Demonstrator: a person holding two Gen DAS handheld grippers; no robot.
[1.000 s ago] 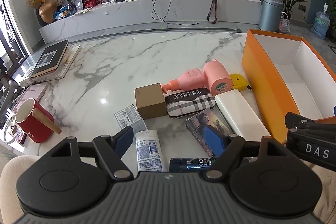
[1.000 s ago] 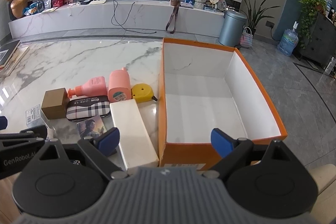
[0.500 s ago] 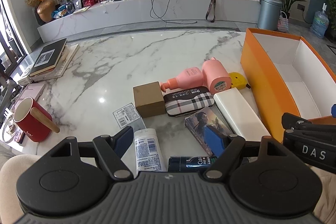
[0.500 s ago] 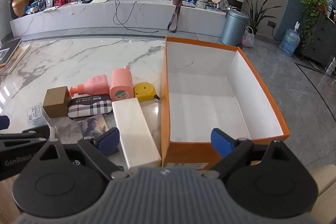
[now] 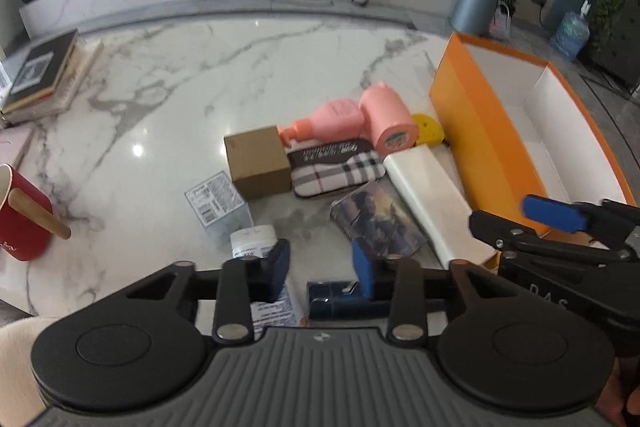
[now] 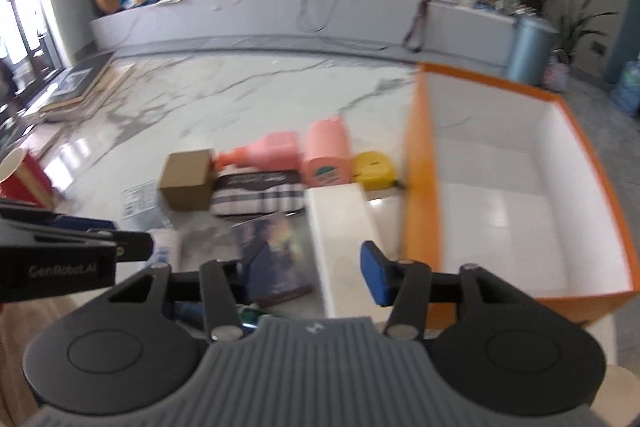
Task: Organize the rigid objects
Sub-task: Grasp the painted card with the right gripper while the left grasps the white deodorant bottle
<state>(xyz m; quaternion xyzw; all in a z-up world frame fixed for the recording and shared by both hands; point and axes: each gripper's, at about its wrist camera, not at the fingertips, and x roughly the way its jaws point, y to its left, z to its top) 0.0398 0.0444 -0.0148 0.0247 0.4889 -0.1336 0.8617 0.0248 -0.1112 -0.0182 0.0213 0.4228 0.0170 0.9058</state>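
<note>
Both tongs are closing now, wide a second ago! Left tongs (image 5: 321,269) and right tongs (image 6: 316,273) grip nothing yet; the cluttered items remain on the marble surface (image 5: 200,79), beside the empty orange cardboard box (image 6: 520,187).

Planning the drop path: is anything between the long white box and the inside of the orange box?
Only the orange box's own left wall. The long white box lies on the table alongside it, so it must be lifted over the rim. The interior looks empty, and nothing else visible blocks the way.
</note>
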